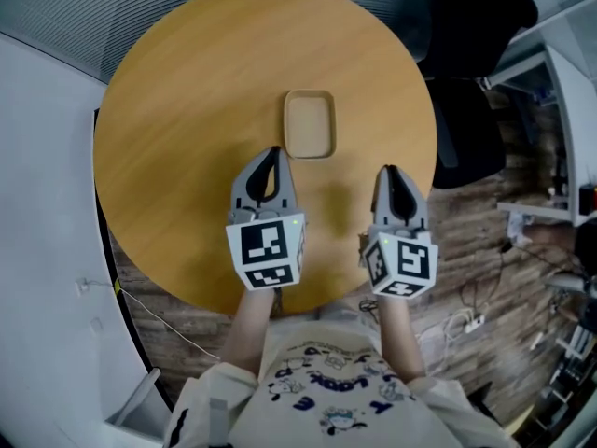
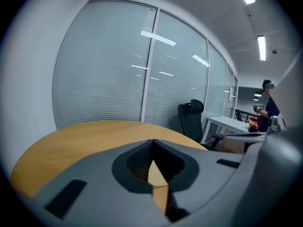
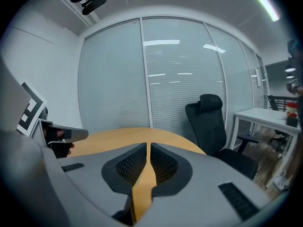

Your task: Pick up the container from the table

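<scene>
A shallow tan rectangular container (image 1: 310,124) lies near the middle of the round wooden table (image 1: 177,138). My left gripper (image 1: 274,150) hovers just short of the container's near left corner, its jaws shut with nothing between them. My right gripper (image 1: 388,170) is over the table's near right part, to the right of and nearer than the container, also shut and empty. In the left gripper view the left gripper (image 2: 152,142) points across the tabletop, jaws together. The right gripper view has the right gripper (image 3: 148,145) aimed the same way, with the left gripper's body (image 3: 59,137) at its left.
A black office chair (image 1: 466,73) stands beyond the table's right edge, and a white desk (image 1: 571,110) is further right. Cables and a power strip (image 1: 471,323) lie on the wood floor. Glass walls with blinds (image 2: 118,70) ring the far side. A person (image 2: 268,103) stands far off.
</scene>
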Available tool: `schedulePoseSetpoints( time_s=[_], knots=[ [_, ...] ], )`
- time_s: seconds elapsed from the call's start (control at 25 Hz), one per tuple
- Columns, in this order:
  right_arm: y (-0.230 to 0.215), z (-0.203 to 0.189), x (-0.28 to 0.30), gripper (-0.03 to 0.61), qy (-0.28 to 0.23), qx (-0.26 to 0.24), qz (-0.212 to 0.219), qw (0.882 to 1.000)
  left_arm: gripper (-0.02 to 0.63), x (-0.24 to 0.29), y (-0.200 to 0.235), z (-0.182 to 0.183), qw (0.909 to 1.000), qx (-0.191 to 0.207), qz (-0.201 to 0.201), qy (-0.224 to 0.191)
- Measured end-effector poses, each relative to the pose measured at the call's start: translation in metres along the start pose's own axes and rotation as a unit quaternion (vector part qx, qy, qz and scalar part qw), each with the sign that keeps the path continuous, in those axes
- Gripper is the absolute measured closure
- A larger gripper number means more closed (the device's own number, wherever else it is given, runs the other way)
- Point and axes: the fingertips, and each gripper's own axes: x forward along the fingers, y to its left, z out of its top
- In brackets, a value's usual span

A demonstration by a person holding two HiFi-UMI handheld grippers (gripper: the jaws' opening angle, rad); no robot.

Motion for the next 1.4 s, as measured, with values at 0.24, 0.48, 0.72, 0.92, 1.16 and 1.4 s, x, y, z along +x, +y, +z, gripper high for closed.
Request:
schedulePoseSetpoints(
  time_s=[0.24, 0.48, 0.72, 0.92, 1.16, 1.4],
  knots=[
    [0.0, -0.013, 0.016, 0.552, 0.019, 0.001, -0.002, 1.0, 0.612, 0.023, 0.002, -0.015, 0.9996, -0.012, -0.015, 0.023],
    [0.002, -0.021, 0.034, 0.551, 0.033, 0.002, 0.002, 0.999, 0.611, 0.044, 0.006, -0.03, 0.9986, -0.025, -0.018, 0.044],
    [0.005, -0.029, 0.049, 0.551, 0.045, 0.0, 0.007, 0.999, 0.577, 0.062, 0.011, -0.046, 0.9974, -0.031, -0.019, 0.062],
    [0.005, -0.037, 0.056, 0.551, 0.056, 0.0, 0.006, 0.998, 0.538, 0.074, 0.013, -0.062, 0.9957, -0.038, -0.019, 0.082],
    [0.006, -0.051, 0.063, 0.551, 0.074, 0.002, 0.007, 0.997, 0.52, 0.092, 0.017, -0.089, 0.991, -0.053, -0.017, 0.122],
    [0.008, -0.07, 0.065, 0.551, 0.093, 0.004, 0.008, 0.996, 0.52, 0.104, 0.016, -0.108, 0.9882, -0.062, -0.016, 0.139]
  ],
)
